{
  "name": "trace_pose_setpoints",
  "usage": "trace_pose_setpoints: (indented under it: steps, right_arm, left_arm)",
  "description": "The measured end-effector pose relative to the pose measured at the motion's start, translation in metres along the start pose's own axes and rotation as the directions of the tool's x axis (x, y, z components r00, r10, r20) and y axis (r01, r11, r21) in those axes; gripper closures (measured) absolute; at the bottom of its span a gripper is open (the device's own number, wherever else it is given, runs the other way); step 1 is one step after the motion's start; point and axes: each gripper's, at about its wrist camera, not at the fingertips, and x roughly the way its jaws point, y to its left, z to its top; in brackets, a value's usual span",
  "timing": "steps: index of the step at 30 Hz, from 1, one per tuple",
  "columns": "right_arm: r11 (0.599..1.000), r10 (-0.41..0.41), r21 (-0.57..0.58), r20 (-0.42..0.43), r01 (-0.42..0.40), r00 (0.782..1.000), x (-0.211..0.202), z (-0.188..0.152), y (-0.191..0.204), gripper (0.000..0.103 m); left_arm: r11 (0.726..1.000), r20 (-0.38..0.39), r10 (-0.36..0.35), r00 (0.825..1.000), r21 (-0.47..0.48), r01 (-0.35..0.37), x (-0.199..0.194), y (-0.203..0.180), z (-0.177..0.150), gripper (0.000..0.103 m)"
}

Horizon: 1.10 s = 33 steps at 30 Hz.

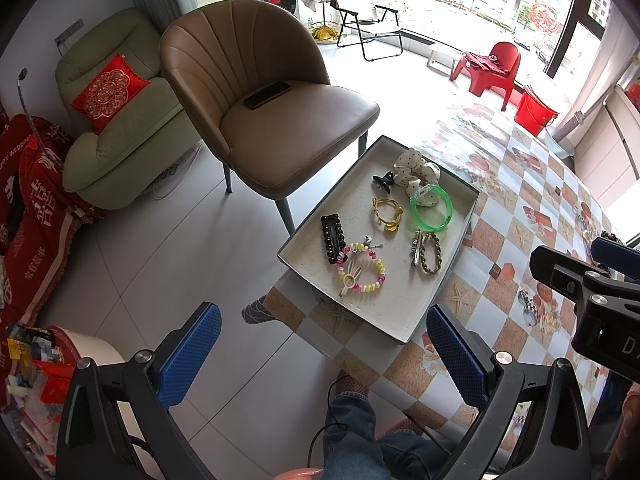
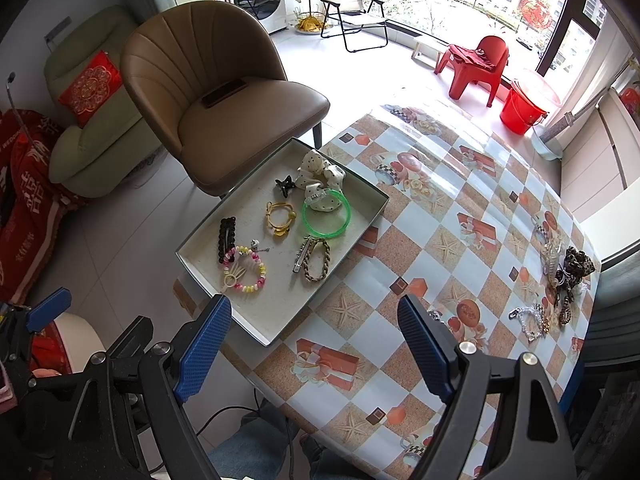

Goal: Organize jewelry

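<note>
A shallow grey tray [image 1: 436, 308] [image 2: 362, 224] sits at the table's left edge. It holds a green bangle [image 1: 432, 208] [image 2: 326, 218], a polka-dot scrunchie [image 1: 416, 168] [image 2: 320, 170], a black claw clip [image 2: 285, 186], a yellow hair tie [image 2: 280, 216], a black beaded clip [image 2: 226, 240], a pastel bead bracelet [image 1: 362, 272] [image 2: 246, 270] and a braided bracelet [image 2: 318, 260]. More jewelry [image 2: 560, 280] lies in a pile at the table's right edge. My left gripper [image 1: 324, 344] is open and empty, near the tray's front corner. My right gripper [image 2: 314, 340] is open and empty above the table's front.
The table has a checkered patterned cloth [image 2: 460, 208]. A brown chair [image 2: 224, 100] with a phone [image 2: 224, 92] on its seat stands behind the tray. A green armchair [image 1: 112, 120] and red bedding [image 1: 28, 220] are at the left. My legs [image 1: 352, 432] are below.
</note>
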Motion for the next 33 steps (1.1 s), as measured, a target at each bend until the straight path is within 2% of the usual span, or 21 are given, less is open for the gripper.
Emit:
trace_pose_setpoints:
  steps: [33]
  right_arm:
    - [1.0,0.005,-0.006,0.001,-0.005,1.0,-0.0011,-0.0019,-0.0047,0.016]
  left_arm:
    - [1.0,-0.001,0.009,1.0,0.017,-0.009,-0.0011,-0.0007,-0.0014,0.0]
